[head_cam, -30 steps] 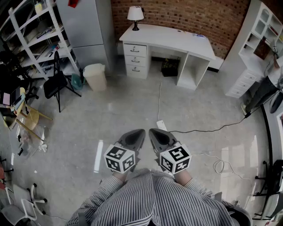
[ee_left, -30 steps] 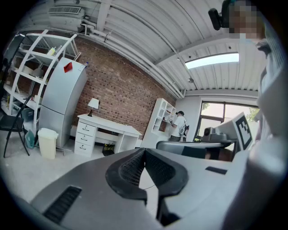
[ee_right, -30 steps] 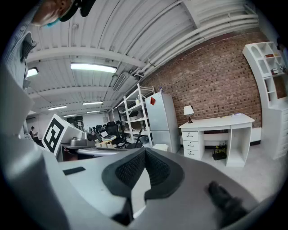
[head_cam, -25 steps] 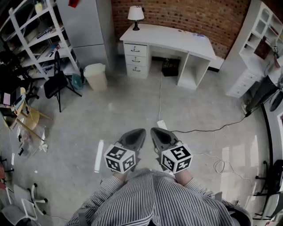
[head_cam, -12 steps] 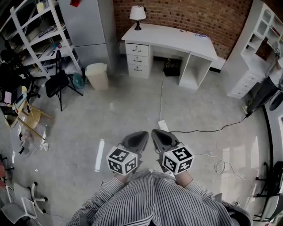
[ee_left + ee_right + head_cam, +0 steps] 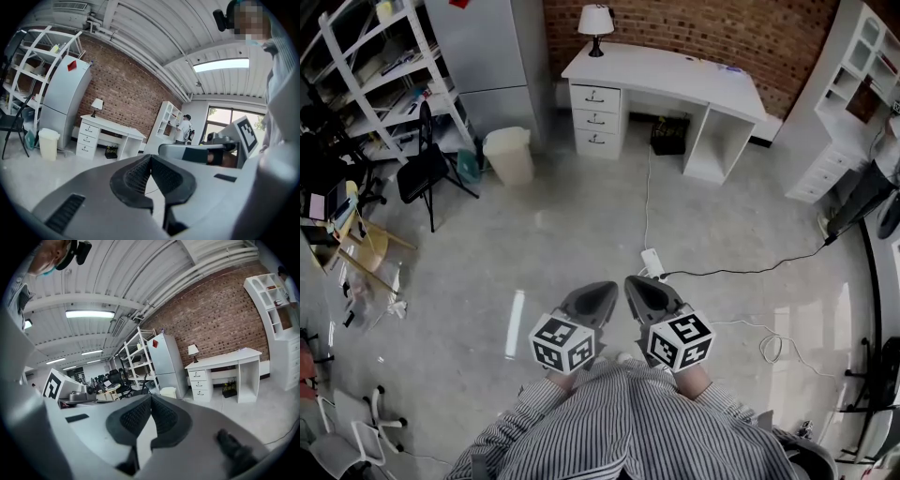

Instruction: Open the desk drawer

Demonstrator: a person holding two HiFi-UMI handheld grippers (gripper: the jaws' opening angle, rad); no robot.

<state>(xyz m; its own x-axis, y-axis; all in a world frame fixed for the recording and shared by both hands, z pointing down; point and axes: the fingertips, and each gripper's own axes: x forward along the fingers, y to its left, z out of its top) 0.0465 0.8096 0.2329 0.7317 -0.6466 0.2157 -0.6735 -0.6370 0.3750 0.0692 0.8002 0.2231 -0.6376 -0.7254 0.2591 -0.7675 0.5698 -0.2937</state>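
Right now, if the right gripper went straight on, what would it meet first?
Open floor, then probably the bin beside the fridge, not the desk; depth is unclear.

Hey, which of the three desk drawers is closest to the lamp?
The top drawer, right under the desktop below the lamp; the other two stack beneath it.

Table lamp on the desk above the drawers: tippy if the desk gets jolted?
Probably tippy: the table lamp carries a wide shade on a thin dark stem over a small base. It stands at the desk corner above the drawers, so a hard pull may rock it.
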